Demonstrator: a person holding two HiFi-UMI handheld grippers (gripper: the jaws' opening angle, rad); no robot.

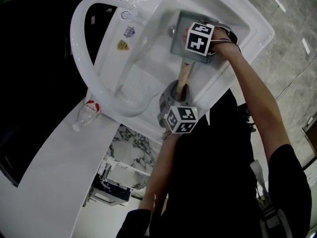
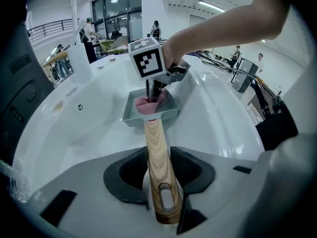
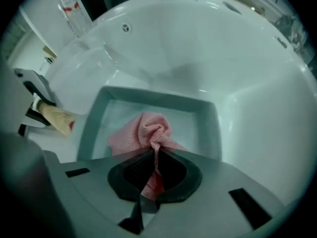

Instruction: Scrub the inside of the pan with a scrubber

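Grips the pale wooden handle (image 2: pixel 157 143) of the square grey-green pan (image 2: pixel 132 117) between the part-closed jaws of the left gripper (image 2: pixel 159 167). Pinches the pink mesh scrubber (image 3: pixel 148 128) tight in the right gripper (image 3: pixel 156 170), bunched just beyond its tips inside the pan. Risks tugging that thin fold free under hard rubbing.

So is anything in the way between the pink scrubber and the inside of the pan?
No, nothing visible is. The right tool pinches the scrubber, which reaches down into the pan. The pan's bottom looks bare apart from it. The left tool grips the pan's handle.
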